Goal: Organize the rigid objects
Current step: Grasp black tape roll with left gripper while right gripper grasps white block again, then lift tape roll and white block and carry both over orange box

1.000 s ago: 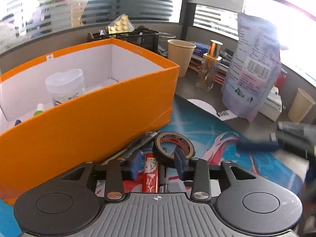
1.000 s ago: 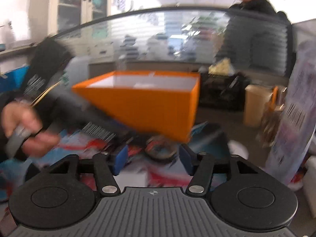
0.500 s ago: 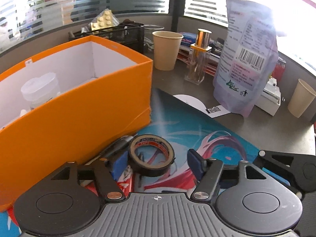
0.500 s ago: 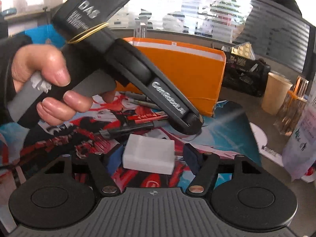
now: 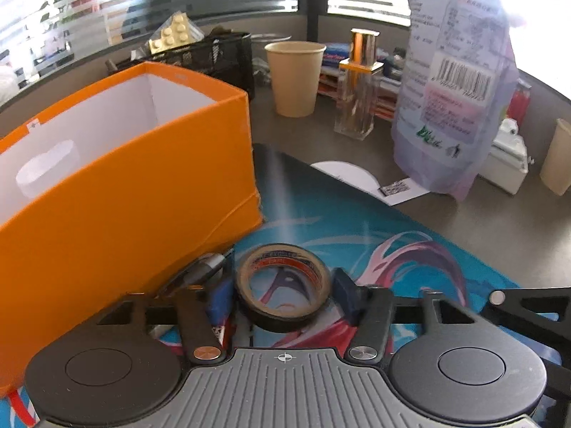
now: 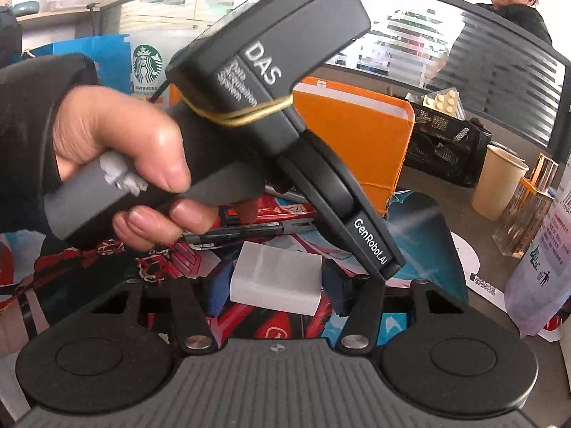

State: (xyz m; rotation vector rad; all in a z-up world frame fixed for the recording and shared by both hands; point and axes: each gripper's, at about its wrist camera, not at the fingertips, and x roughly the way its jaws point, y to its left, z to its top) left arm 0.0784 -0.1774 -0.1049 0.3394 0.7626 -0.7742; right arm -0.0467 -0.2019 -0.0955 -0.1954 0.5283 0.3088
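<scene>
Left wrist view: sorting is partway, I'd say. The orange box (image 5: 135,192) already holds a clear lidded jar (image 5: 46,171) by its back wall; the rest of its floor is hidden. My left gripper (image 5: 282,294) straddles the roll of black tape (image 5: 283,287), jaws closing at about half width, pads at the roll's sides but contact isn't clear, so not gripped yet. The roll lies flat on the printed mat (image 5: 392,249), just beside the box's near corner; red print on a brownish core, black outside. A metal-tipped pen (image 5: 203,267) lies against the box wall. Right wrist view: my right gripper (image 6: 276,287) is closing around a white rectangular block (image 6: 276,278) on the mat, plain and matte, pads near its ends, contact unclear. Behind it, a black marker (image 6: 242,230) and a red flat pack (image 6: 282,212) are still loose. My left hand (image 6: 117,153) on the other tool fills most of the frame.
</scene>
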